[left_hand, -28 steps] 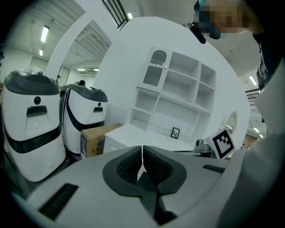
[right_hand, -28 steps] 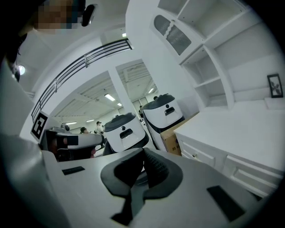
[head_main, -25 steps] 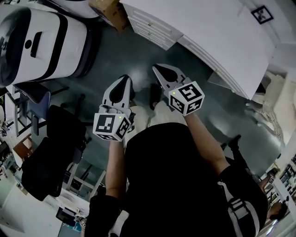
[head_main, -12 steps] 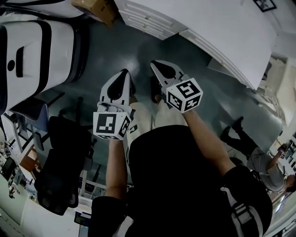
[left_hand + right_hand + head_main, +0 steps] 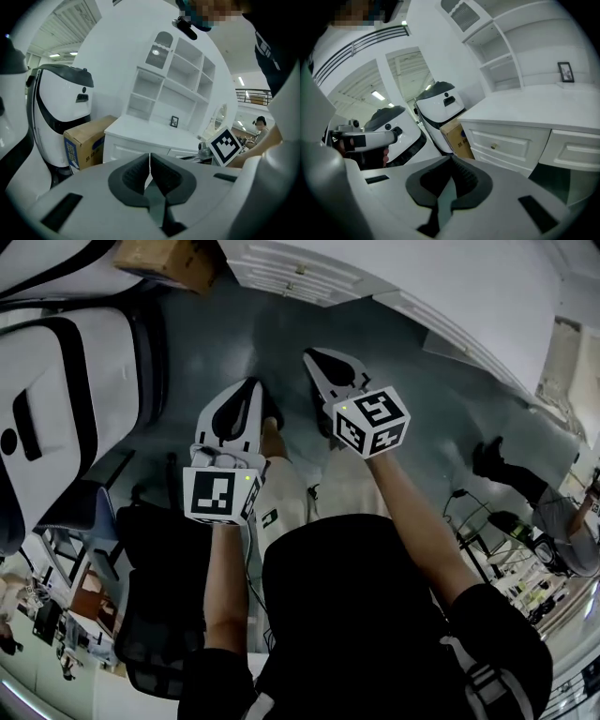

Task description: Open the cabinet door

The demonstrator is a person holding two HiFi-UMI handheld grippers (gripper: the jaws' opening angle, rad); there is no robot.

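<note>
We catch only a strip of the white cabinet (image 5: pixel 309 277) along the top edge of the head view, and we cannot tell there which panel is the cabinet door. In the right gripper view a drawer front with a small brass knob (image 5: pixel 493 146) shows, but that gripper's own body cuts off everything below it. A cardboard box (image 5: pixel 164 259) stands at the cabinet's left end, half out of frame, next to a big white machine (image 5: pixel 66 399). Both forearms reach forward side by side over the dark floor (image 5: pixel 234 343). The left gripper (image 5: pixel 253 388) and the right gripper (image 5: pixel 310 355) tilt downward towards the cabinet, well apart from it. Each has its jaws pressed together with nothing between them.
</note>
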